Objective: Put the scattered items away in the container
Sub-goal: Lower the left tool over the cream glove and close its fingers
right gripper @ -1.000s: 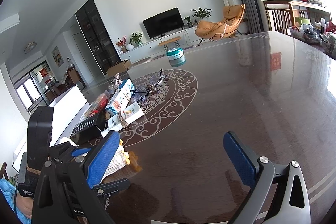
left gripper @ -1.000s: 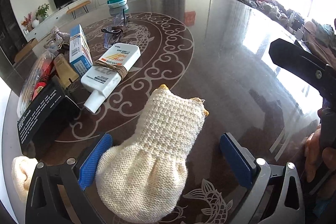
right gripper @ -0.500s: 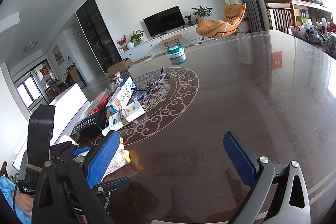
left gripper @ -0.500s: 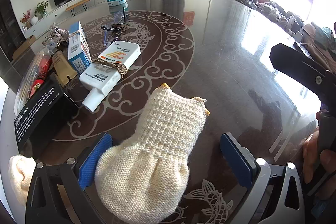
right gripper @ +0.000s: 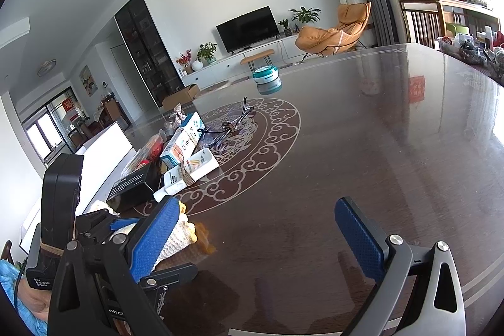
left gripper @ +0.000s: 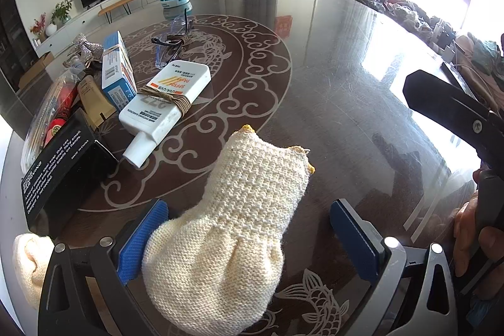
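While the left tool (left gripper: 247, 236) gapes wide around the soft, light knitted pouch (left gripper: 239, 216) lying on the surface (left gripper: 346, 84), its gathered neck looks best to pinch

left gripper (left gripper: 249, 236) nudged slightly forward, knitted pouch (left gripper: 233, 229) unmoved between fingers

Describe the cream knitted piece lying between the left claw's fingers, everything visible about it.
The knitted piece is cream yarn, soft-looking, with a gathered, rounded near end and a flatter, ribbed far end tipped by small yellow corners. It lies on the dark glossy table, pointing away from the camera. The left claw stands open around it; the near blue pad seems to touch its side, the other stands clear. The right wrist view shows only its yellow-edged tip.
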`<action>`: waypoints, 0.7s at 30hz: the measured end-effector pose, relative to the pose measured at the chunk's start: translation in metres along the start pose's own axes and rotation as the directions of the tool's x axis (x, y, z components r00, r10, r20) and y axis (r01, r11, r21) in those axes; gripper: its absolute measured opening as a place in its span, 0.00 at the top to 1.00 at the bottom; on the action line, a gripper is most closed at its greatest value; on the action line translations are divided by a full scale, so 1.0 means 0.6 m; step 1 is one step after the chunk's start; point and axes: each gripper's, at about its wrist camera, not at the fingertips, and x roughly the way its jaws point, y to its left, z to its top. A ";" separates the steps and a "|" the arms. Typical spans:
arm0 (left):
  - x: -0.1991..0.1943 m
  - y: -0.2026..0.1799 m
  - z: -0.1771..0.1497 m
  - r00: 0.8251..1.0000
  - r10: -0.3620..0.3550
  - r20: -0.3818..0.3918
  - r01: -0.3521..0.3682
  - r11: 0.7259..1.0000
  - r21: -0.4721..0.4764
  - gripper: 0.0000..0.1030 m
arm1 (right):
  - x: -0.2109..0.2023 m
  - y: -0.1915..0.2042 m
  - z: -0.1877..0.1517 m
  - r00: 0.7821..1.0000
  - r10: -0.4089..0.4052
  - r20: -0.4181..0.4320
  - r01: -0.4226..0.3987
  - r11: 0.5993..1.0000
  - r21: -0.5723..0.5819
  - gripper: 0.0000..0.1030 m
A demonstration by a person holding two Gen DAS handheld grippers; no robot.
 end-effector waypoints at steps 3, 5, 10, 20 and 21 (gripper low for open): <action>0.001 0.000 0.001 1.000 0.000 -0.007 0.000 1.000 0.001 0.00 | 0.000 0.000 0.000 1.000 0.000 0.000 0.000 1.000 0.000 0.03; 0.000 0.001 0.001 1.000 -0.001 -0.008 0.001 1.000 0.001 0.00 | 0.000 0.000 0.000 1.000 0.000 -0.001 0.000 1.000 0.000 0.03; -0.001 0.002 0.001 1.000 -0.001 -0.001 0.001 1.000 0.001 0.00 | 0.000 0.000 0.000 1.000 0.000 0.000 0.000 1.000 0.001 0.03; 0.000 0.003 0.001 1.000 -0.001 -0.007 0.001 1.000 0.003 0.00 | 0.001 0.002 -0.002 1.000 0.001 -0.003 -0.001 1.000 0.000 0.03; 0.000 0.004 0.000 1.000 -0.002 -0.009 0.002 1.000 0.003 0.00 | 0.001 0.002 -0.002 1.000 0.001 -0.003 -0.001 1.000 0.000 0.03</action>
